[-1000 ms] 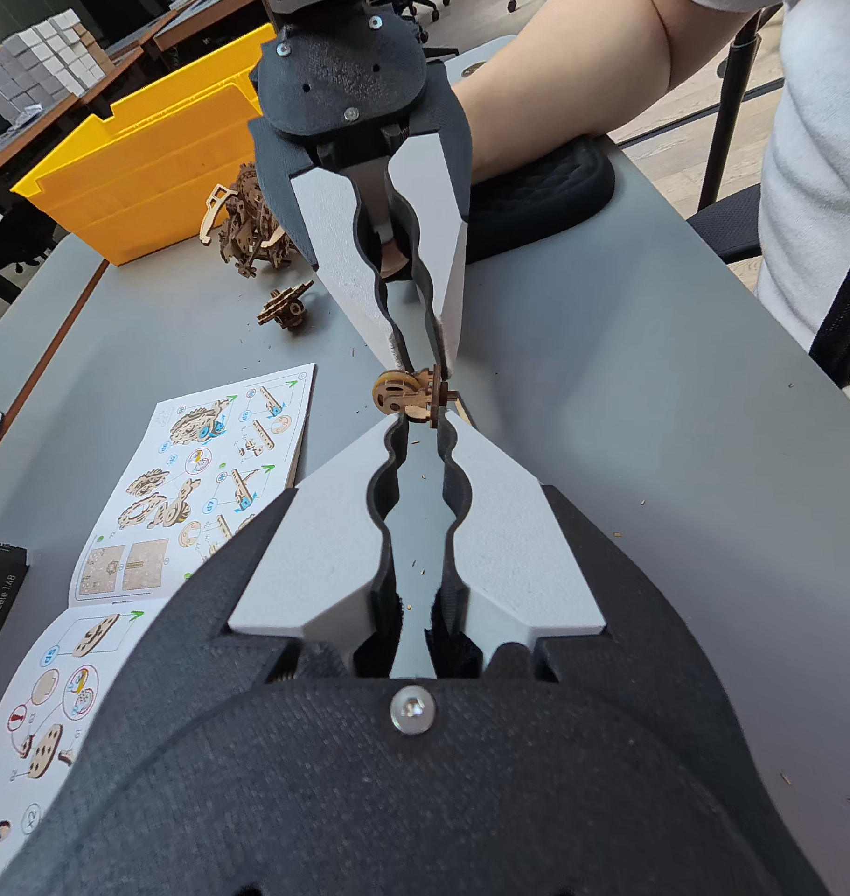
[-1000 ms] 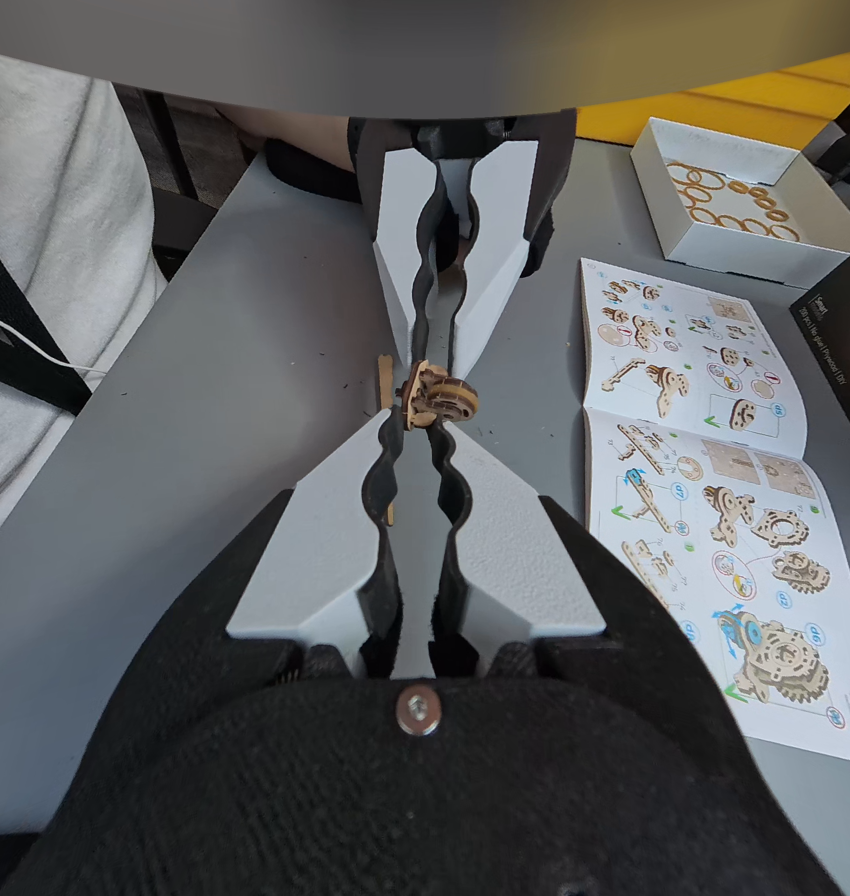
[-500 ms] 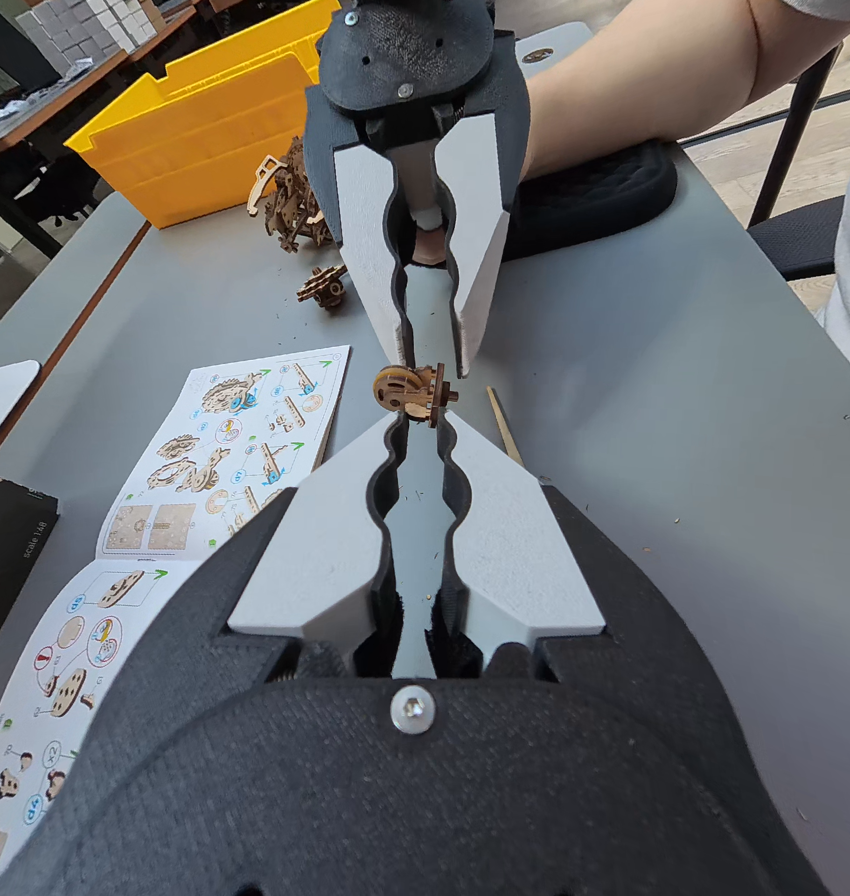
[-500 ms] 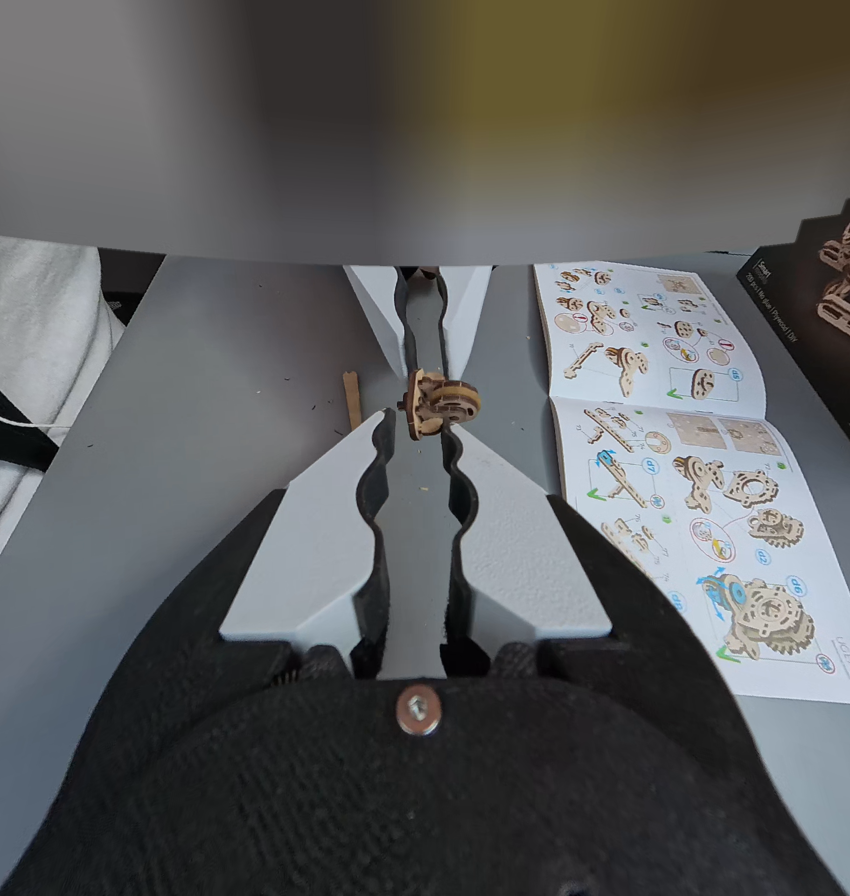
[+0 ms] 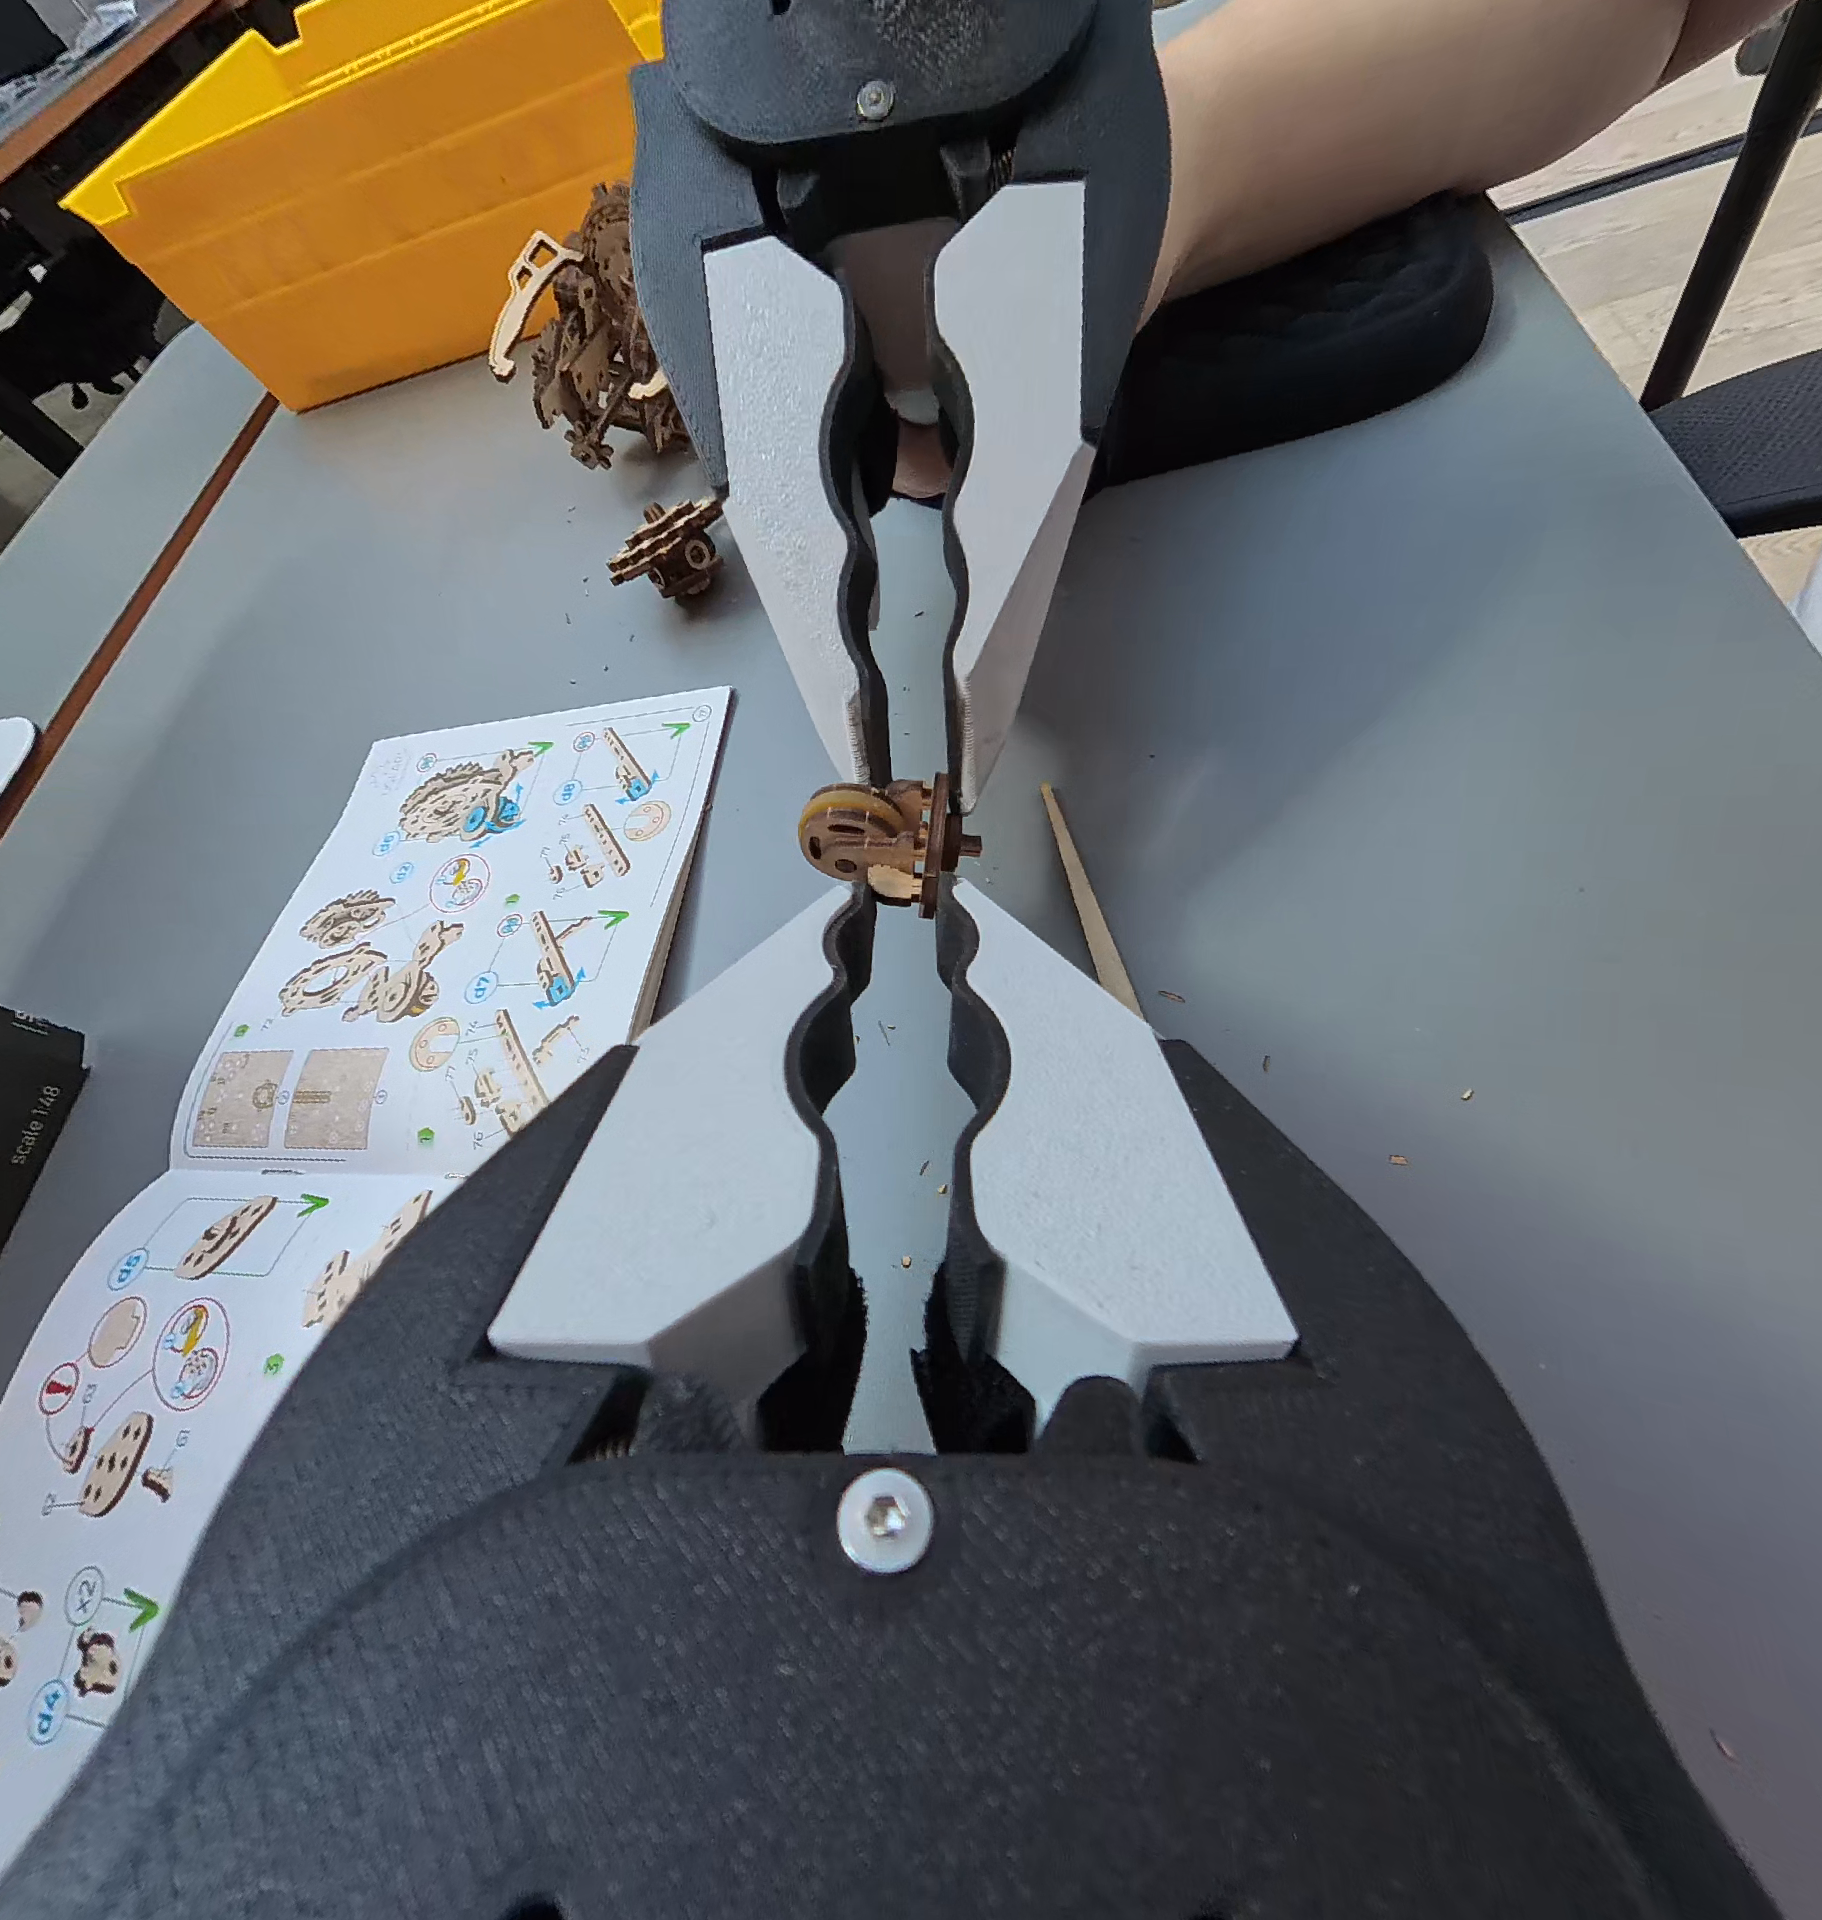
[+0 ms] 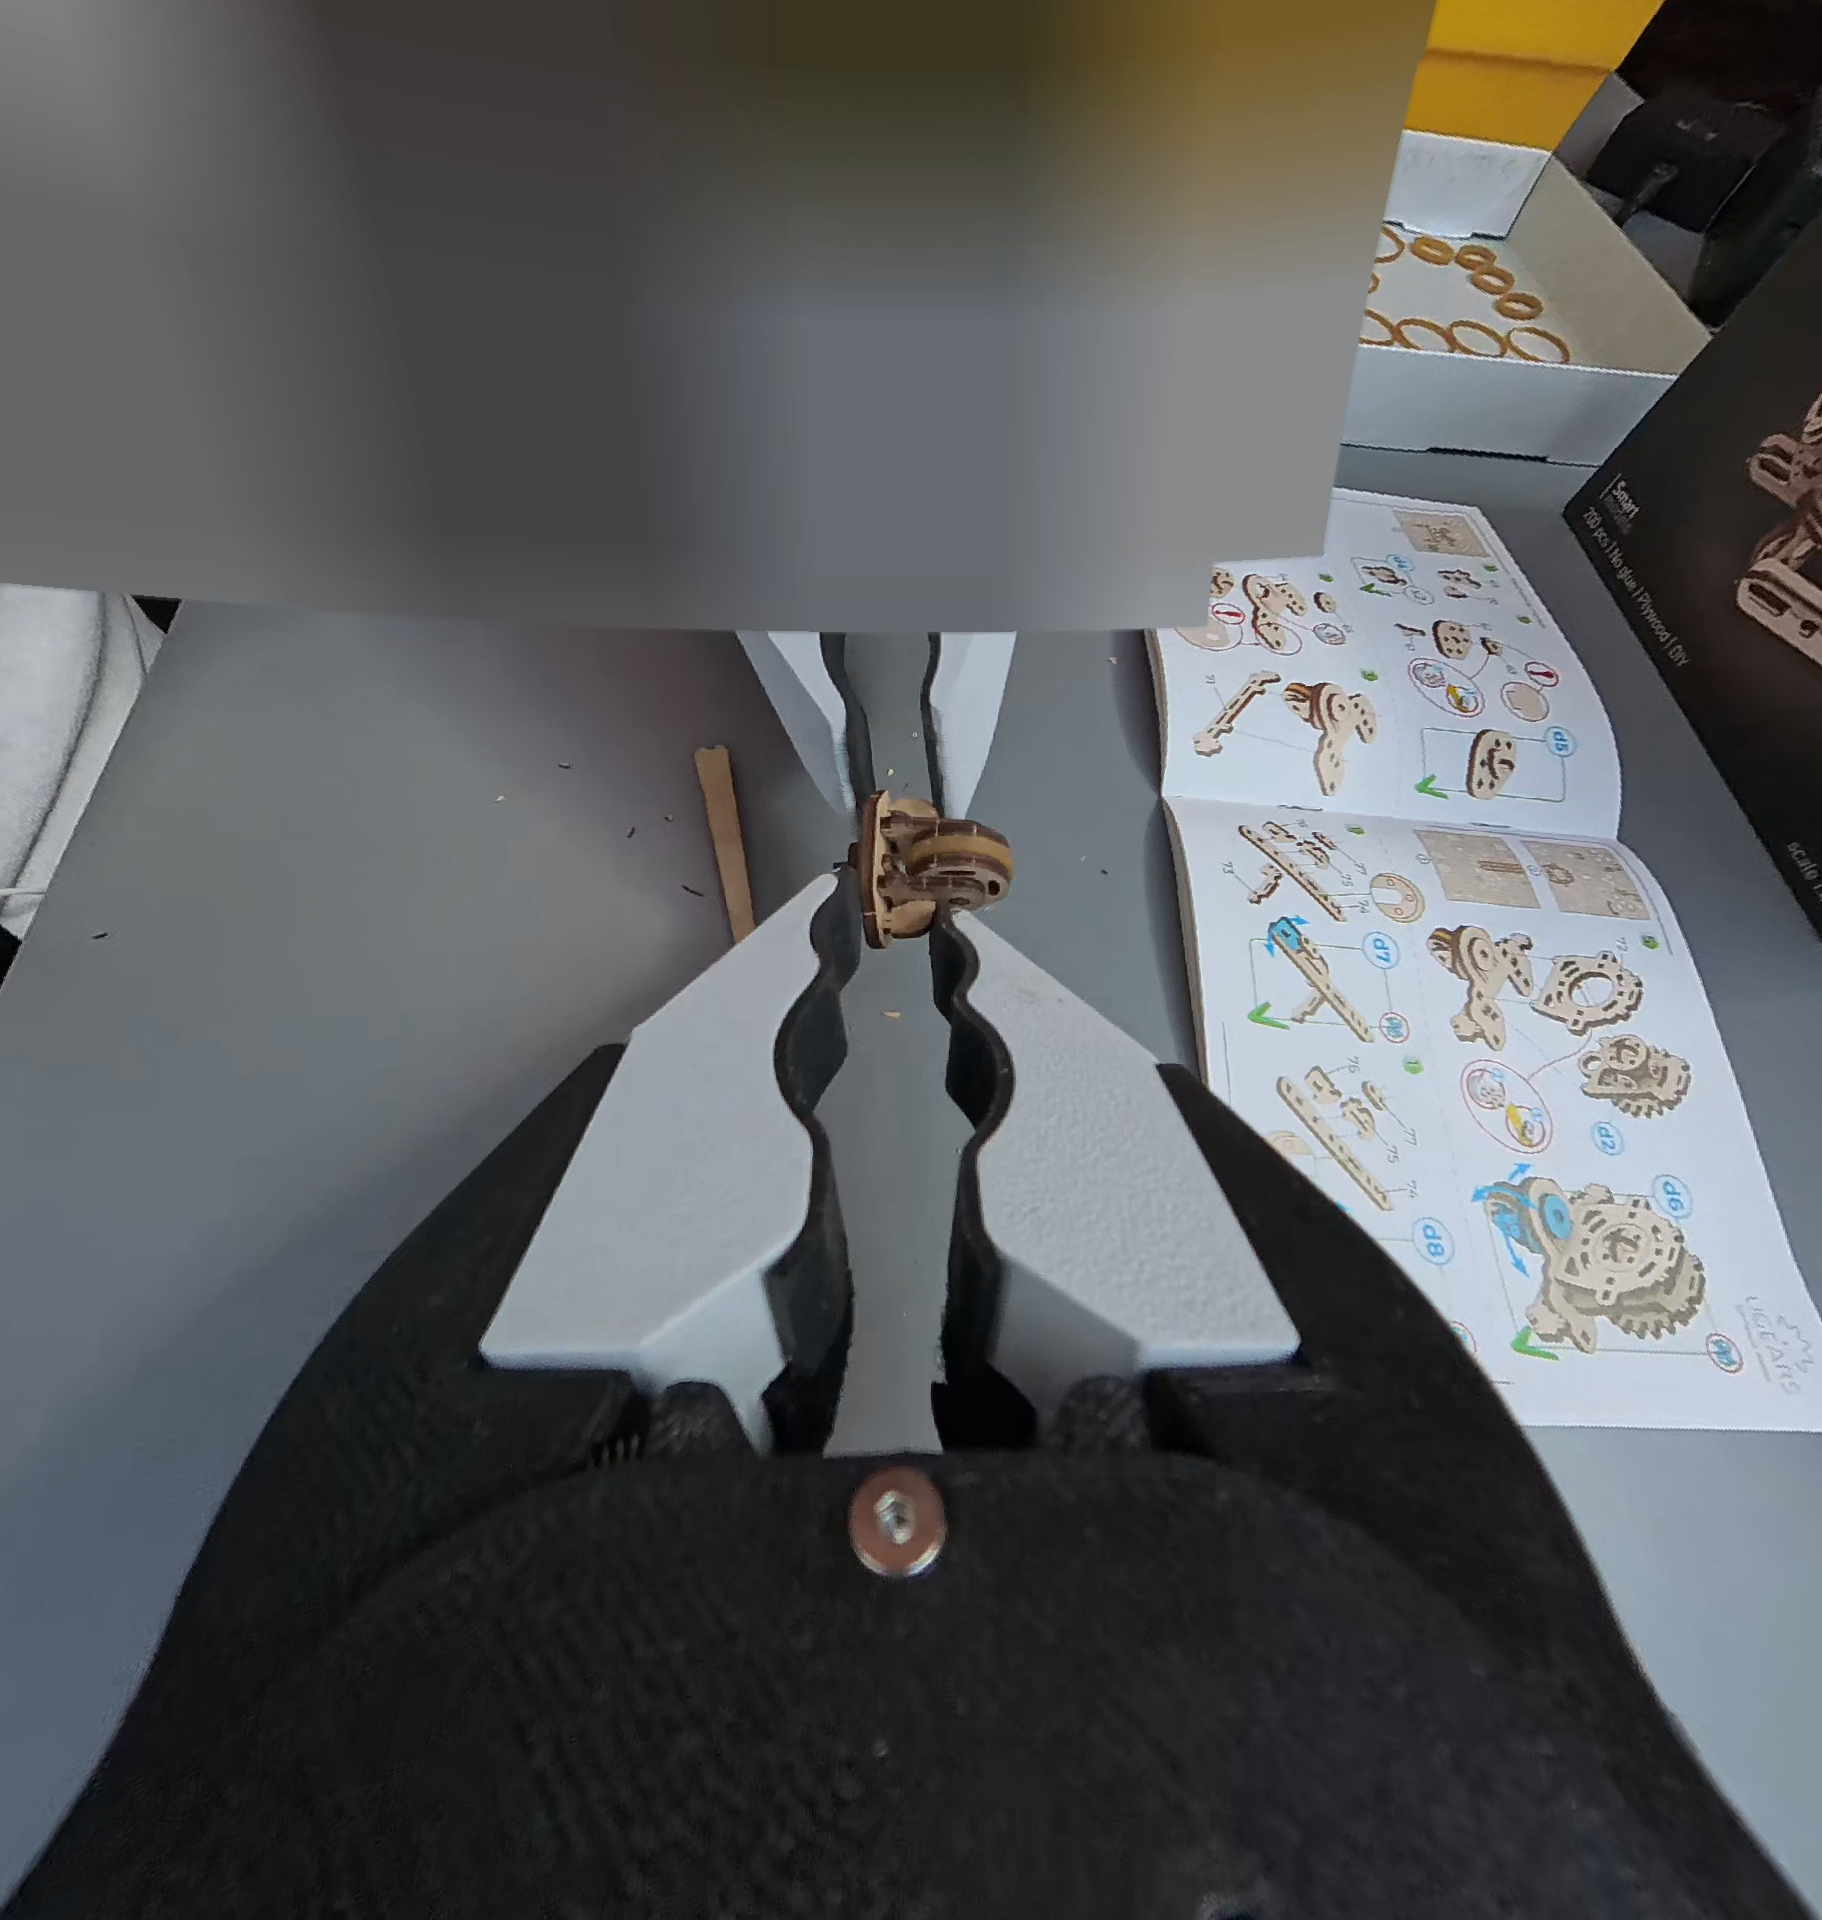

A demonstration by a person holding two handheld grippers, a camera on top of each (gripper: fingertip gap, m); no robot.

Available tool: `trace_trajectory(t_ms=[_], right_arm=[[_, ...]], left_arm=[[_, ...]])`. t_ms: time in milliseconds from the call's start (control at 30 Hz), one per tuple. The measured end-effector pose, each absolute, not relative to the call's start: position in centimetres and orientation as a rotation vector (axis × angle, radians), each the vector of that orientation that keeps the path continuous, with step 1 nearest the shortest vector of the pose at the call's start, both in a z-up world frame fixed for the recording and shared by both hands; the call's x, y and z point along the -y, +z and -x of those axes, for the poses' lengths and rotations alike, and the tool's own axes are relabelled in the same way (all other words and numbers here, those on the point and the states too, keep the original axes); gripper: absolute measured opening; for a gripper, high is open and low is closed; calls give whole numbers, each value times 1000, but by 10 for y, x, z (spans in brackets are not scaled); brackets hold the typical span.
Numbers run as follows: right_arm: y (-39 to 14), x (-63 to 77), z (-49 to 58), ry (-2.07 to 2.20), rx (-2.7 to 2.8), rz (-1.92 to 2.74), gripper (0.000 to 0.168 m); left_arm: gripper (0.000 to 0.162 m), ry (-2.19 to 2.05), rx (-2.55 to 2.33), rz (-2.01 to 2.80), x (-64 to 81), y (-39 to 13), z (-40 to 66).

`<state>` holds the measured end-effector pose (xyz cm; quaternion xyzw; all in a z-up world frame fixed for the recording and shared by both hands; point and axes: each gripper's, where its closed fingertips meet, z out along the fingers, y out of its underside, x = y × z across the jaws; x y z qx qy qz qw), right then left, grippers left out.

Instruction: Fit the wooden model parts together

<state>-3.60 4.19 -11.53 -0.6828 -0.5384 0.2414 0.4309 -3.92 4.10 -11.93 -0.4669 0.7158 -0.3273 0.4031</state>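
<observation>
The left gripper is almost closed and pinches the small wooden part at its tips, above the bench. The right gripper comes from the opposite side, also narrowly closed, and its tips touch the same part; I cannot tell how firmly it grips. The grip points are very small, so the part could twist or slip out if one gripper pushes off the axis. Too much force could also break the thin wood. A stick lies on the bench just beside the grippers, and a booklet lies farther to the side. More far, a small gear piece and a bigger model wait before the yellow bin.
</observation>
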Motion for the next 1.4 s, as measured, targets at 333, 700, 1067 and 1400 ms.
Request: trace_trajectory(t_ms=[333,700,1067,1400], right_arm=[[-130,-38,37,638,1385,1725,11],[-118,-36,41,592,1420,1598,13],[-124,-34,43,729,1390,1684,14],[-115,-37,40,964,1229,1775,13]], left_arm=[[10,-814,-1870,1214,-37,-135,40],[36,-987,-1778,1271,-42,-120,38],[27,-1013,-1856,1262,-34,-126,41],[27,-1008,-1768,1231,-39,-113,39]])
